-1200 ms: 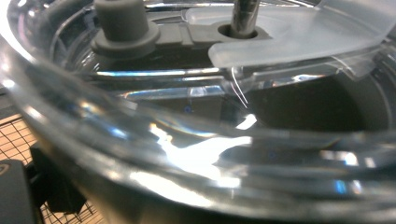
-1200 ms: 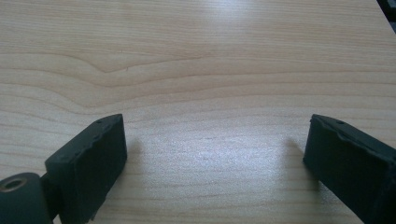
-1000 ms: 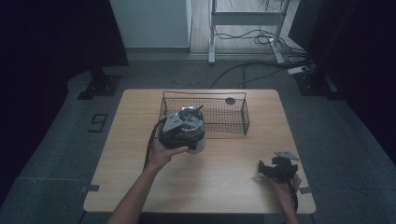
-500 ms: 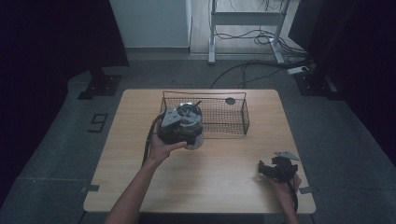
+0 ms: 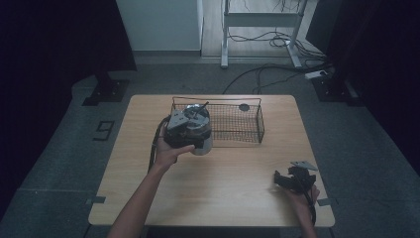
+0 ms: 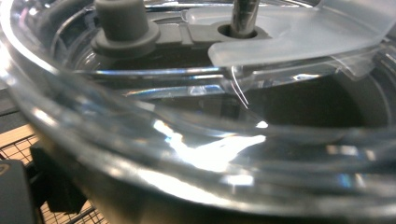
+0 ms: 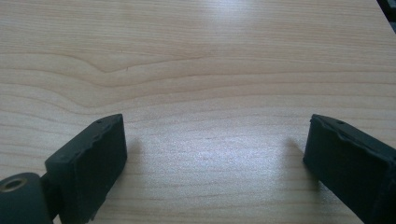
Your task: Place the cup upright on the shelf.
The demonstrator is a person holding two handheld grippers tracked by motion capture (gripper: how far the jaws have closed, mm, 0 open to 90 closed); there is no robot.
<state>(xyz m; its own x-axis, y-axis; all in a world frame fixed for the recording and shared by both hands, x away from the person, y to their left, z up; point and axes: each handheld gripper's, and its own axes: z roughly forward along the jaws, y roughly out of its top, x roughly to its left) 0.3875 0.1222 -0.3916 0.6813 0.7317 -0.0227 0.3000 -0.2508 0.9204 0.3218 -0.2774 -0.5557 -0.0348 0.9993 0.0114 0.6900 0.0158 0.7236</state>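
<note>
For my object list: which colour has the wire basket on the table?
Black, an open wire mesh basket; the high view shows it best.

A recording lab or studio is showing here: dark curtains are hanging around a lone wooden table (image 5: pixel 213 198), cables (image 5: pixel 267 74) are trailing over grey carpet at the far side, beside a metal stand (image 5: pixel 260 20).

A single black numeral "9" (image 5: pixel 104 130) is marked on the grey floor (image 5: pixel 59 148), out to the left of the left hand-held gripper (image 5: pixel 185 124), beyond the bench (image 5: pixel 223 173) edge.
</note>
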